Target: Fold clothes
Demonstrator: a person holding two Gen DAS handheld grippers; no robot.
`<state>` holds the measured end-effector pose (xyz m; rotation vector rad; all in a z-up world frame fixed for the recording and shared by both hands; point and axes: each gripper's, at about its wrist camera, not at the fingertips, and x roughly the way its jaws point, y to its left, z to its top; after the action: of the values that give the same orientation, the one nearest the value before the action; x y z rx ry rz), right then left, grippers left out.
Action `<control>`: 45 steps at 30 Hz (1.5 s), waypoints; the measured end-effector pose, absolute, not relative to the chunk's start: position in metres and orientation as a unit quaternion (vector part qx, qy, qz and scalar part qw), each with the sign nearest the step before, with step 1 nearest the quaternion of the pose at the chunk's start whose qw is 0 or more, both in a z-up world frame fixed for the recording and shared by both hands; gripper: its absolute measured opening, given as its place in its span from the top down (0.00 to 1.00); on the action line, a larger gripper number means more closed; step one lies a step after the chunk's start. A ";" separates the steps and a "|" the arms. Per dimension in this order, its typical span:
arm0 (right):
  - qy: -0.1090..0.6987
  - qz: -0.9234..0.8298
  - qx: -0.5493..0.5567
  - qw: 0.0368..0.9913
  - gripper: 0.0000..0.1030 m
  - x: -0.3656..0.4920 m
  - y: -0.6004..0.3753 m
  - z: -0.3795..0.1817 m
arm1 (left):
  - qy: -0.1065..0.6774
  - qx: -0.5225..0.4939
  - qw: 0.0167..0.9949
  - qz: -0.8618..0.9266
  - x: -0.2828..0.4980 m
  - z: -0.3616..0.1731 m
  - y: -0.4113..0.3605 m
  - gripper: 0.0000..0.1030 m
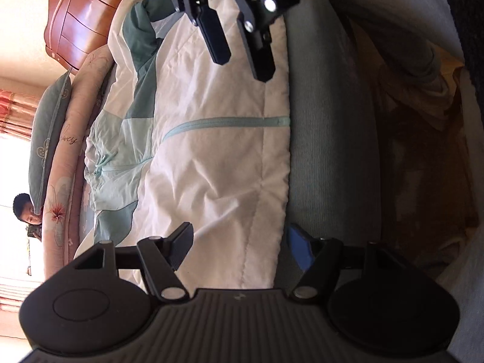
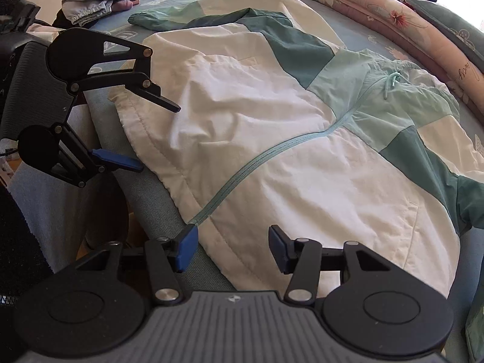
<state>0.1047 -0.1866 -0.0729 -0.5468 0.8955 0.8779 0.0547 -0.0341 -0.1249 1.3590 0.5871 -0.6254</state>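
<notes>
— How far along am I?

— Barely begun, I'd judge. The jacket (image 2: 272, 127) lies spread flat on the bed (image 2: 145, 181), zipped front up, no fold in the body yet — one sleeve (image 2: 187, 13) lies out toward the far side.

— Which way does it run?

— Hem at the near bed edge, hood (image 2: 402, 69) toward the rolled quilt (image 2: 393, 21); the zipper (image 2: 257, 163) marks its long axis.

— And the jaws?

— Left gripper (image 2: 157, 134) and right gripper (image 2: 233, 248) both spread, holding nothing, hovering at the hem.
</notes>
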 end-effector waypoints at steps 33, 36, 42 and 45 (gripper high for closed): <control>0.384 0.388 -0.380 0.746 0.45 0.094 -0.215 -0.086 | 0.318 0.396 0.843 -0.177 0.180 -0.058 0.016 0.29; 0.357 0.406 -0.447 0.713 0.45 0.069 -0.210 -0.101 | 0.322 0.388 0.846 -0.172 0.183 -0.059 0.017 0.29; 0.292 0.384 -0.543 0.688 0.49 0.050 -0.193 -0.125 | 0.317 0.403 0.841 -0.175 0.178 -0.060 0.015 0.29; 0.251 0.380 -0.567 0.687 0.49 0.044 -0.180 -0.129 | 0.322 0.394 0.844 -0.172 0.182 -0.059 0.016 0.29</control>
<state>0.0436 -0.1796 -0.1290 -1.2691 0.5610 0.8508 0.1815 0.0161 -0.0588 0.8312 0.6789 -0.3632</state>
